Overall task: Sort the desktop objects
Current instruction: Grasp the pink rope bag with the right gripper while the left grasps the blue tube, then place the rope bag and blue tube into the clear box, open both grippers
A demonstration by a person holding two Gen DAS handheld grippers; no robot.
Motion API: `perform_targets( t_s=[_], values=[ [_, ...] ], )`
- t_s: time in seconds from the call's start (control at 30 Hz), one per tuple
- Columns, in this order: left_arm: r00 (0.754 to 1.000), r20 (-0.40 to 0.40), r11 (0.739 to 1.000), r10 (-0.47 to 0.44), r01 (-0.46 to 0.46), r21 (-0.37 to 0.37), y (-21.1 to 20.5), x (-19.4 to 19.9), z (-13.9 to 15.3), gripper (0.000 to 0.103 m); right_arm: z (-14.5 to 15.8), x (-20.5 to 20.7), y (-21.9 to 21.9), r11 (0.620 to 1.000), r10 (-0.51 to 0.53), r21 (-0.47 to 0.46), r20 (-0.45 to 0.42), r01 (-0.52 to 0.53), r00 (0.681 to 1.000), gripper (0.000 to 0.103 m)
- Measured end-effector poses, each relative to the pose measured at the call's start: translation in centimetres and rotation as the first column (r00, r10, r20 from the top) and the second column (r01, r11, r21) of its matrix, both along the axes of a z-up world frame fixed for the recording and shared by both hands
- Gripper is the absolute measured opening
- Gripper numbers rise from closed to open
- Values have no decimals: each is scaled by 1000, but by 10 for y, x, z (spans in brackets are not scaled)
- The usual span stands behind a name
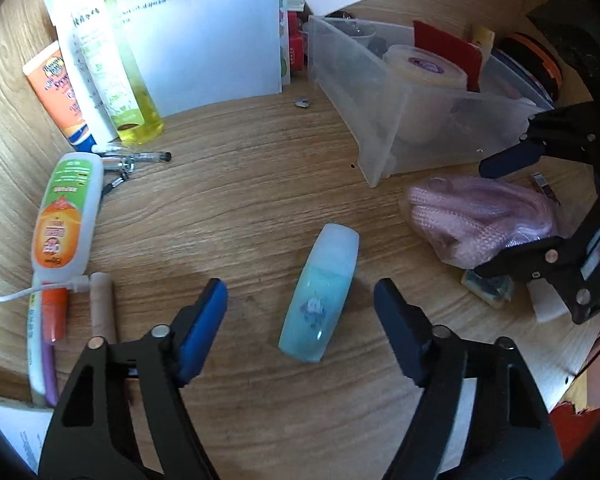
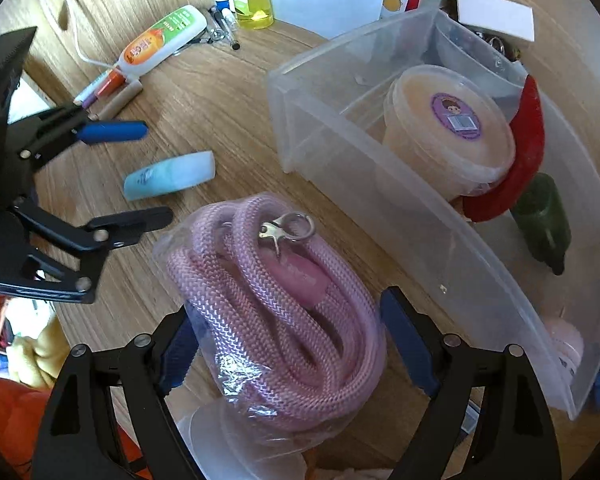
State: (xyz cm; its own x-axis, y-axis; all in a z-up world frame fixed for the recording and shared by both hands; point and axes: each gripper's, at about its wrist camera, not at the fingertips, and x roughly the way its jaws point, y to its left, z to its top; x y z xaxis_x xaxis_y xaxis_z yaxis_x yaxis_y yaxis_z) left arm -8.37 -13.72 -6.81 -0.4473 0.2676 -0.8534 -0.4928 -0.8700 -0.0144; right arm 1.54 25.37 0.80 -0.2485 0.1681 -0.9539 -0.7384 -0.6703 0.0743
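Left wrist: blue bottle (image 1: 320,294) between open left claw (image 1: 302,312) fingers.

Open wood: the desk (image 1: 240,200) lies bare around the pale blue bottle (image 1: 322,296) — room on both its long sides.
Right flank: bagged pink rope (image 2: 276,300) and the clear bin (image 2: 380,184) wall crowd close.
Left flank: orange-labelled bottle (image 1: 66,216), pens (image 1: 136,158) and white cable (image 1: 16,294) line the edge.
Far side: papers (image 1: 204,40) and upright tubes (image 1: 112,60) — closed off.
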Motion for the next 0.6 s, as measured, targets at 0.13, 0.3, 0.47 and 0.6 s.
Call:
perform_targets(
  t_s=[0.13, 0.3, 0.47, 0.6],
  values=[
    [1000, -23, 1000, 11, -11, 3, 3, -5, 0, 55, 1, 6, 3, 1000, 0, -3, -28, -1, 1000, 72],
    [999, -47, 1000, 12, -11, 14, 4, -6, 0, 25, 4, 14, 1, 1000, -9, 16, -44, 10, 999, 55],
    [998, -43, 999, 34, -32, 35, 1, -4, 1, 25, 9, 25, -5, 999, -35, 35, -66, 37, 997, 46],
    [997, -70, 997, 44, -40, 63, 0, 6, 12, 25, 16, 37, -12, 997, -50, 49, -98, 55, 994, 44]
  ],
)
